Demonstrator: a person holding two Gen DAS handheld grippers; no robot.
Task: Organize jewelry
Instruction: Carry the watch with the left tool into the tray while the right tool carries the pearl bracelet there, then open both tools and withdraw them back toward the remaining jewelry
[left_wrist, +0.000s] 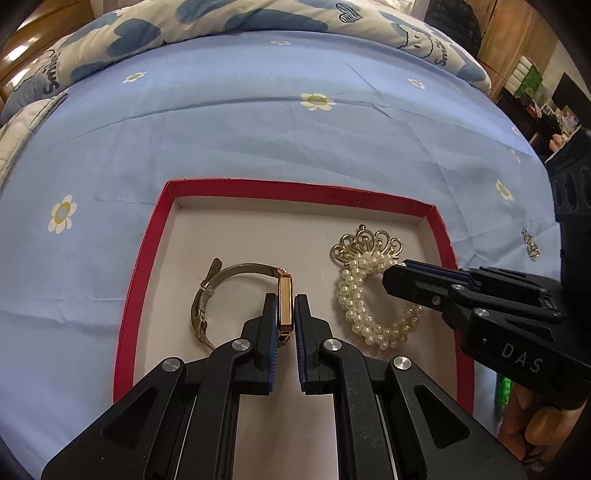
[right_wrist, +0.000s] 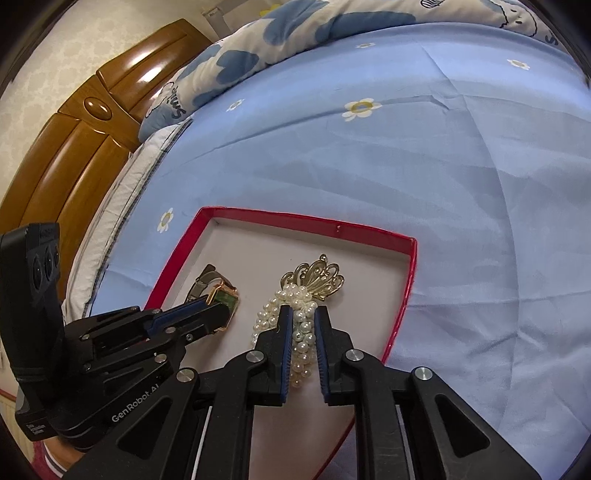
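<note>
On a bed, the left tool (left_wrist: 285, 314) pinches a gold watch (left_wrist: 284, 302) inside a red-rimmed tray (left_wrist: 303, 190); the right tool (right_wrist: 303, 332) seemingly pinches a pearl bracelet (right_wrist: 301, 325) there. Placing step; next, release both.

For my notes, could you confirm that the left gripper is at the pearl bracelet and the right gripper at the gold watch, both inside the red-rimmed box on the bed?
Not quite: the grippers are swapped. The left wrist view shows the left gripper with its jaws around the gold watch, and the right wrist view shows the right gripper at the pearl bracelet. Both pieces do lie inside the red-rimmed box on the bed.
</note>
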